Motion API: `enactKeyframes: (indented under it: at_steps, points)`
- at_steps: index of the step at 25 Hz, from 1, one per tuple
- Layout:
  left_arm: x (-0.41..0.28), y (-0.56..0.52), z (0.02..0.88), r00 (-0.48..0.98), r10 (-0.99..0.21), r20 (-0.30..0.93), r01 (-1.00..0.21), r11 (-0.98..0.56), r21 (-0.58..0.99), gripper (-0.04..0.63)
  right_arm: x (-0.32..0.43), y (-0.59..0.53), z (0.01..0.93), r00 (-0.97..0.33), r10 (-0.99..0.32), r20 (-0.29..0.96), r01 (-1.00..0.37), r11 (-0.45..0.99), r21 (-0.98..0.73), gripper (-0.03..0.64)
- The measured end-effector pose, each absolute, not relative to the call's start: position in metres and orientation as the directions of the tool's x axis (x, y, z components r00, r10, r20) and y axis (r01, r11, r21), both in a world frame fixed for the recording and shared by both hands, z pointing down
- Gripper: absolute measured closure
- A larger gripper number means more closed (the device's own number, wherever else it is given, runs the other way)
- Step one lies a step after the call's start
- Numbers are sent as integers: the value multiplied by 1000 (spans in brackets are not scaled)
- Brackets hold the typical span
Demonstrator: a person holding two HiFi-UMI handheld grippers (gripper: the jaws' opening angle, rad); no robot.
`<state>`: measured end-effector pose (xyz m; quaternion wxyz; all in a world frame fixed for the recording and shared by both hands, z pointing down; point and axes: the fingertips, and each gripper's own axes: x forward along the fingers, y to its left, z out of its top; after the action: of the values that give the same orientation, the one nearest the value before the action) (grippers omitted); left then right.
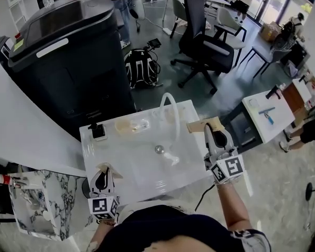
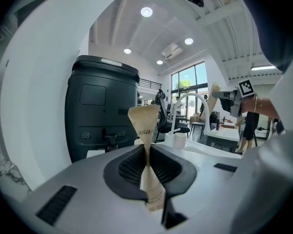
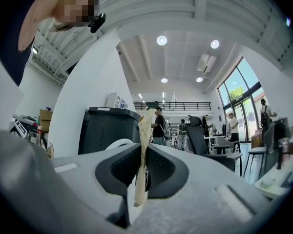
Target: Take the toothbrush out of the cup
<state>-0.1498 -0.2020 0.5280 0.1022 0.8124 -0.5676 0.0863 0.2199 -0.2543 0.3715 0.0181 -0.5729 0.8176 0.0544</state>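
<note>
As left gripper (image 2: 146, 155) pinches it, wrapper (image 2: 144, 118) stands upright.

The left wrapper piece (image 2: 142, 124) and right wrapper piece (image 3: 142, 130) are matt, creased brown paper. The basin (image 1: 142, 168) is glossy white, and the bin (image 1: 68, 62) at eleven o'clock is smooth dark plastic.

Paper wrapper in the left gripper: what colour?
Tan kraft paper wrapper with dark printed lettering; it shows best in the left gripper view.
</note>
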Motion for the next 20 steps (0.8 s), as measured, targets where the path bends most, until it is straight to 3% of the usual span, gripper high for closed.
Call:
enactKeyframes:
  at_steps: [20]
  points:
    - [-129, -206, 516, 376, -895, 238, -926, -371, 69, 569, 221, -221, 474, -247, -963, 112, -968, 241, -64, 584]
